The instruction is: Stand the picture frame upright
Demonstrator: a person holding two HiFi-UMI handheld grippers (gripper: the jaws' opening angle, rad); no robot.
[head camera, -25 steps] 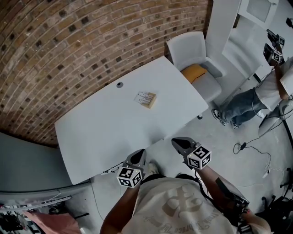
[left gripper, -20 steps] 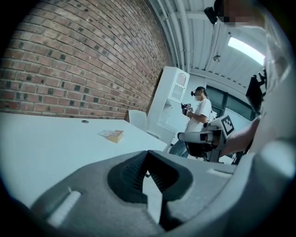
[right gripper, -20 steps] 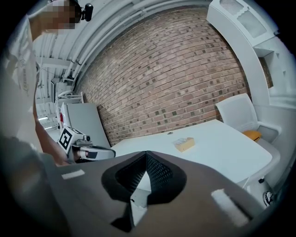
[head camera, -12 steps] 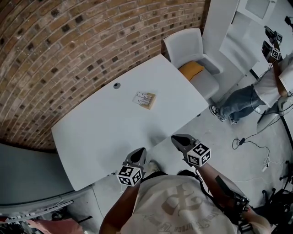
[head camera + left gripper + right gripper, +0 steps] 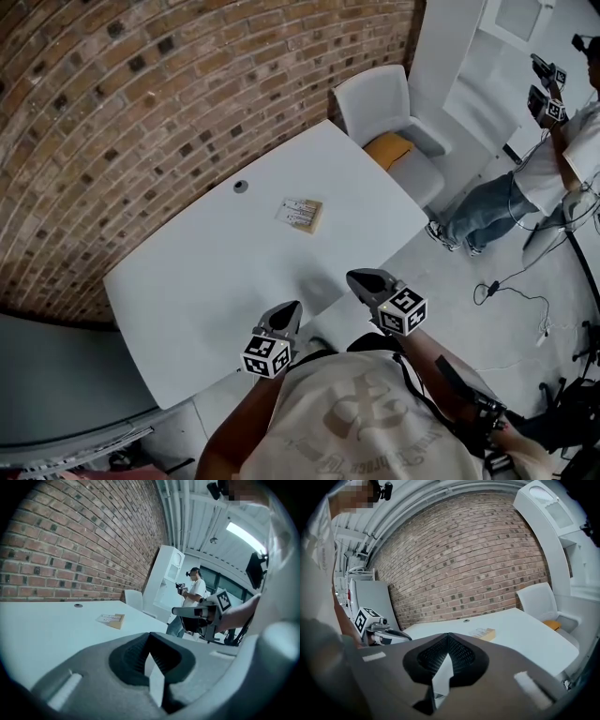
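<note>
Both claws are clenched on nothing: the left gripper (image 5: 151,645) and the right gripper (image 5: 447,643) each show ridged pads pressed together, low in their own views. In the head view they sit by the closer edge of the white table (image 5: 206,281). The picture frame (image 5: 302,214) lies flat mid-table, well apart from both. Only the head view shows the floor cable (image 5: 511,291) at right; only the left gripper view shows a ceiling light strip (image 5: 243,536). Print on the frame is too small to read. Each marker cube (image 5: 266,357) carries only black squares.
</note>
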